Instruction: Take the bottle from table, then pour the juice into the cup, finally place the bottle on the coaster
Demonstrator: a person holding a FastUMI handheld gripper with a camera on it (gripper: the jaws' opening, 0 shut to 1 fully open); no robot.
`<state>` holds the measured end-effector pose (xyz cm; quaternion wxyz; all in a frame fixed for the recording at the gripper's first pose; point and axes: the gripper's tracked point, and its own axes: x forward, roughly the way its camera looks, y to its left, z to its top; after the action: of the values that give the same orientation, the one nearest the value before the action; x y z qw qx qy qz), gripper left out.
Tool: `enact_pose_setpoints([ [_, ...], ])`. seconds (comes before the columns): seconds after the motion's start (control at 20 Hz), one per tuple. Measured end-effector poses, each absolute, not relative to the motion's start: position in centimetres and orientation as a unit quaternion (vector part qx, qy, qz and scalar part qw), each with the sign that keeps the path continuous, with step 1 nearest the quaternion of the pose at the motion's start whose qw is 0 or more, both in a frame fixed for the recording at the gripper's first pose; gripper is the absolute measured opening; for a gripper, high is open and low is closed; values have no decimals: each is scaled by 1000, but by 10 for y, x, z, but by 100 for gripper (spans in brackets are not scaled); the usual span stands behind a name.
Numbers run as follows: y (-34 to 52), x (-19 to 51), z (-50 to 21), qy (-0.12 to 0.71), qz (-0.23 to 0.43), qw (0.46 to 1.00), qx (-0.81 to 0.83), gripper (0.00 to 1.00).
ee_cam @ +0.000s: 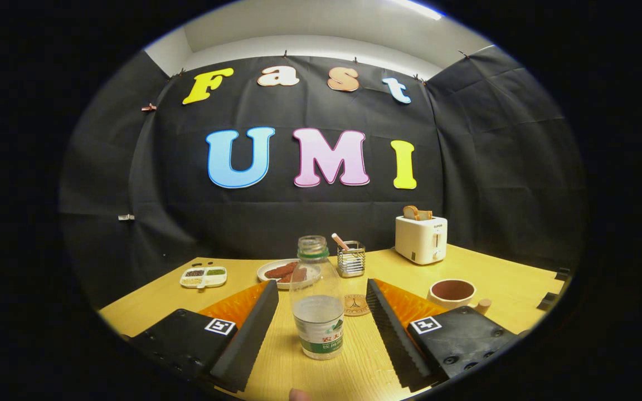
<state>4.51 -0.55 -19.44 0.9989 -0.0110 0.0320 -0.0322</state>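
Gripper (321,312) spread wide, fingers clear of the upright bottle (317,303) between them. Coaster (356,304) just beyond; cup (452,293) farther right on table (494,278).

Gripper (321,328) low and level, pointing forward, fingers (248,334) spread wide apart with neither pad touching anything, left and right fingers symmetric.
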Motion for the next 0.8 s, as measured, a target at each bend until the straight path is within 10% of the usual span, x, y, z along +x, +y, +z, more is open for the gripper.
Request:
enact_pose_setpoints([
  [0.55,-6,88,-261,48,-12,999,-14,97],
  [0.65,-4,88,-258,46,-14,999,-10,75],
  [0.8,-6,87,-249,57,-22,998,7,75],
])
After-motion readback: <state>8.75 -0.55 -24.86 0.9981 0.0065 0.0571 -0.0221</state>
